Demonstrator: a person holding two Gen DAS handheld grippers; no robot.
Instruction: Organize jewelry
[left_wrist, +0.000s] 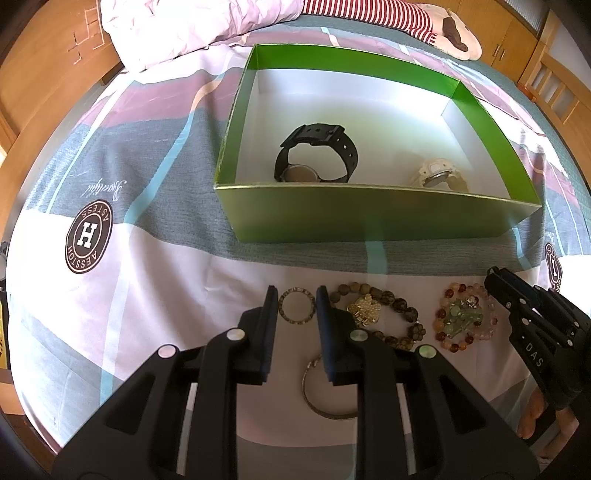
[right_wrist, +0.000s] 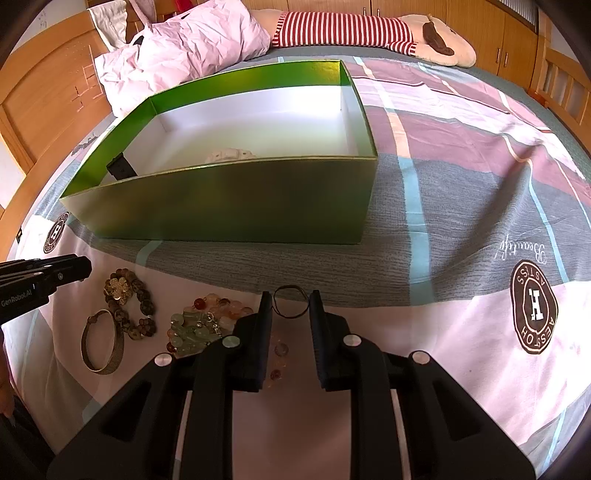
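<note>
We hold our left tool (left_wrist: 296, 308) over the bed (left_wrist: 155, 280), its pads parted round a small patterned ring (left_wrist: 296, 307) without visibly pressing it. Our right tool (right_wrist: 289, 305) likewise brackets a thin dark loop (right_wrist: 290, 301), unclenched. Between them lie a dark beaded bracelet (left_wrist: 384, 314), an amber and green bead bracelet (left_wrist: 463, 317) and a metal bangle (left_wrist: 325, 395). Beyond stands the green box (left_wrist: 362, 218), with a black watch (left_wrist: 316, 155) and a white watch (left_wrist: 437, 177) inside.

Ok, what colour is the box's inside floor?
White; the box walls are green. The left wrist view shows it best.
</note>
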